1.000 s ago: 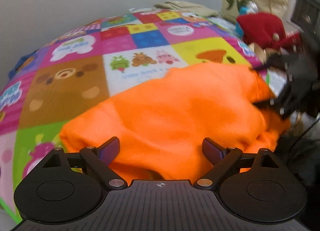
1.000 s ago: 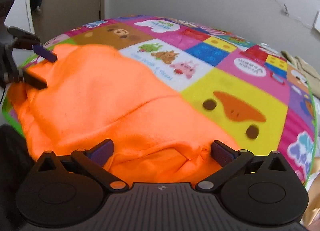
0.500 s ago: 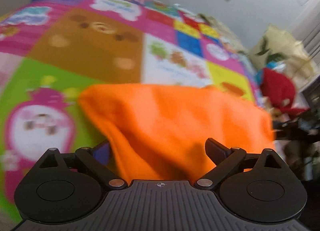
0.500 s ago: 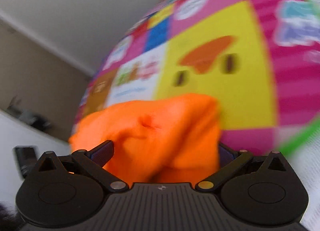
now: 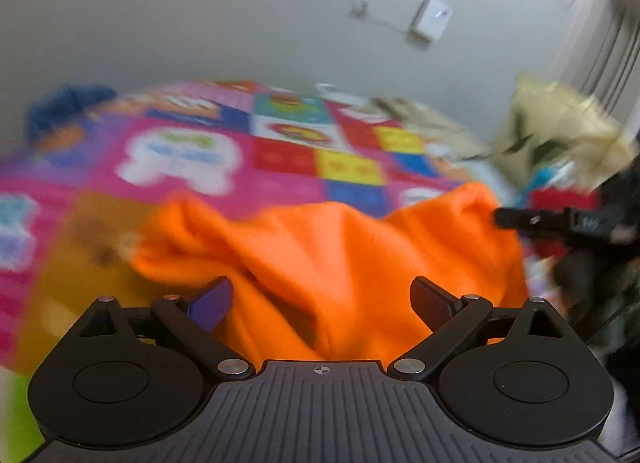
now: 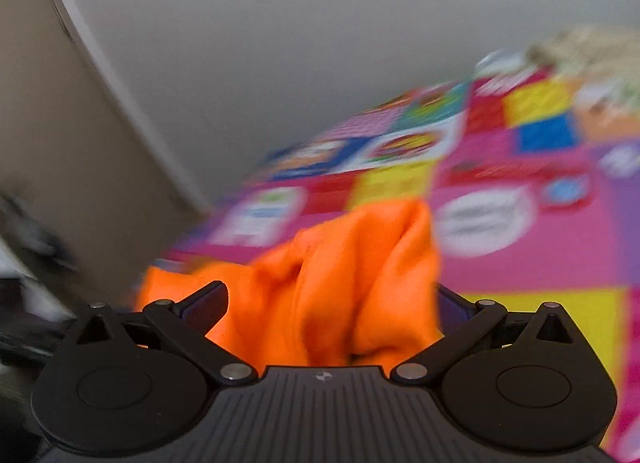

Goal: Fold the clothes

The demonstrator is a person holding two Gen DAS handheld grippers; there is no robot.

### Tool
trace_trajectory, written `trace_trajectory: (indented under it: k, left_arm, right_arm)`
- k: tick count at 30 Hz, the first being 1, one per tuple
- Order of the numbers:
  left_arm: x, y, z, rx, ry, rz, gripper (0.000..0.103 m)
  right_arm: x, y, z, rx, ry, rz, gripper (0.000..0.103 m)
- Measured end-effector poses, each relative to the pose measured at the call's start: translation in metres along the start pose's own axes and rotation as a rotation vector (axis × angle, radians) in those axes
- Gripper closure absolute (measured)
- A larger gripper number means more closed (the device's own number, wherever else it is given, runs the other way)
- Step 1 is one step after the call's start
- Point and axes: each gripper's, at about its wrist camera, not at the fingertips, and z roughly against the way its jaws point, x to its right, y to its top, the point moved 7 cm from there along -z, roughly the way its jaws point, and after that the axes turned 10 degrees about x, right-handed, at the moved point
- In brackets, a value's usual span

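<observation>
Since the earlier frames both cameras have tipped upward, so more grey wall (image 5: 200, 23) fills the view, and the orange garment (image 5: 340, 255) has been lifted off the mat and bunched between the two tools.

The patchwork play mat (image 5: 288, 155) spreads across the floor in pink, yellow, blue and red squares with cartoon prints, blurred by motion in both views. The orange garment hangs in loose folds above it, its lower part running down into the throat of each tool. In the right wrist view a beige door or panel (image 6: 60, 143) stands at the left. At the far right of the left wrist view lies a pale cream bag (image 5: 560, 135) with dark leaf marks, with something red (image 5: 560, 203) just below it. A white box with a cord (image 5: 432, 19) is fixed on the wall.

The left tongs (image 5: 320, 299) stand wide, fingers on either side of the cloth; whether they pinch it I cannot tell. The right tongs (image 6: 328, 303) are also spread, the fabric filling the gap and covering most of the right-hand finger; their grip I cannot tell either. The right tool also shows in the left wrist view, beside the garment's upper corner.
</observation>
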Motion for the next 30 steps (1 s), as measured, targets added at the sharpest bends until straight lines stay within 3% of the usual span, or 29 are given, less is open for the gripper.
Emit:
trace_trajectory:
  k: [3,4,6,10,13,16,18,19,20,23,26,30]
  left_arm:
    - [-0.012,-0.006,0.02,0.038,0.112,-0.12,0.005]
    - [-0.015,-0.007,0.025,0.041,0.101,-0.088,0.005]
    - [-0.02,-0.01,0.035,0.024,-0.008,0.098,0.005]
    - [-0.021,-0.011,0.014,0.037,-0.044,0.237,0.005]
    - [-0.023,-0.012,-0.002,0.046,-0.07,0.34,0.005]
    - [-0.018,-0.005,-0.021,0.086,-0.048,0.286,0.005]
    - [-0.013,-0.007,-0.039,0.051,-0.055,0.282,0.006]
    - [-0.01,-0.008,-0.048,0.034,-0.058,0.28,0.015]
    - [-0.008,-0.01,-0.056,0.016,-0.062,0.279,0.032]
    - [0.006,-0.004,-0.05,0.049,-0.101,0.25,0.043]
    - [0.029,-0.002,-0.021,0.097,-0.202,0.17,0.043]
    - [0.051,-0.027,0.012,0.071,-0.302,0.112,0.043]
  right_arm:
    - [0.007,-0.013,0.017,0.048,-0.134,0.212,0.0]
    - [0.007,-0.018,0.024,0.061,-0.164,0.277,0.0]
    - [0.001,-0.028,0.038,0.053,-0.122,0.308,0.0]
    - [-0.008,-0.025,0.048,0.033,0.086,0.023,0.0]
    - [-0.005,-0.014,0.03,0.059,0.109,-0.092,0.0]
    - [-0.001,-0.008,-0.001,0.06,0.118,-0.145,0.0]
    - [0.001,-0.008,-0.024,0.03,0.145,-0.192,0.0]
    - [0.002,-0.011,-0.032,0.007,0.16,-0.225,0.0]
    - [0.003,-0.013,-0.04,-0.015,0.176,-0.257,0.0]
    - [-0.007,-0.012,-0.03,-0.011,0.27,-0.283,0.0]
    - [-0.021,-0.011,-0.001,-0.005,0.415,-0.266,0.0]
    - [-0.023,-0.037,0.028,-0.035,0.44,-0.216,0.0]
